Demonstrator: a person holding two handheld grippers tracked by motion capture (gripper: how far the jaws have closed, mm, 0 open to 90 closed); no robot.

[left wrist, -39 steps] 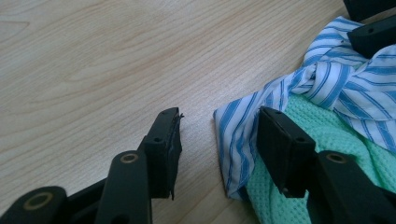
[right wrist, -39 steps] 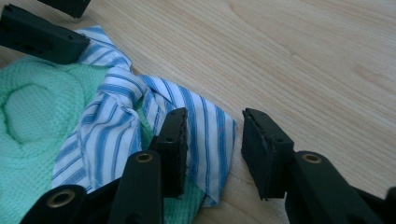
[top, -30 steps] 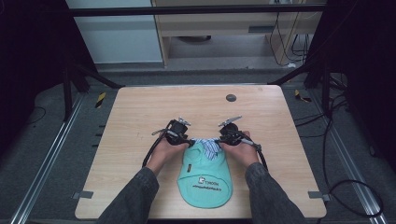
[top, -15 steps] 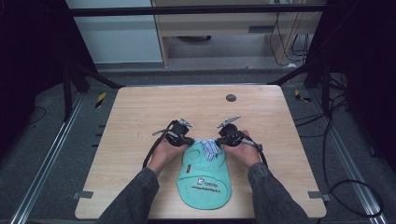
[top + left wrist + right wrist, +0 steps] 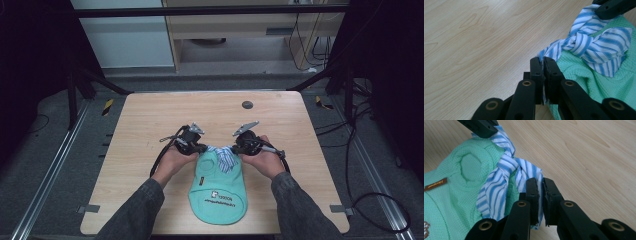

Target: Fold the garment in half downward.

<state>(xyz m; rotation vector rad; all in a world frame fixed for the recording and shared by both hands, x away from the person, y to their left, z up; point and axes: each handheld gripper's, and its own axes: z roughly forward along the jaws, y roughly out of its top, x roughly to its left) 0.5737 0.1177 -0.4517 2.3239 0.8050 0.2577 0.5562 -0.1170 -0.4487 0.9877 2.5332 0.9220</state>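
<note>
While both tongs (image 5: pixel 204 148) (image 5: pixel 236 148) clamp striped tie (image 5: pixel 589 45), green bib (image 5: pixel 218 192), small unreadable brown label (image 5: pixel 435 184)

Both forearms wear dark grey-blue denim-like sleeves (image 5: pixel 135 210), cuffs ending at the wrists. Each hand (image 5: pixel 172 159) carries a black gripper: the left gripper (image 5: pixel 543 60) and right gripper (image 5: pixel 540 181) have flat black jaws on linked bars with brass-ringed pivot holes. A grey three-cornered plate (image 5: pixel 246 127) tops each, and a black cable (image 5: pixel 159 159) loops from each.
</note>
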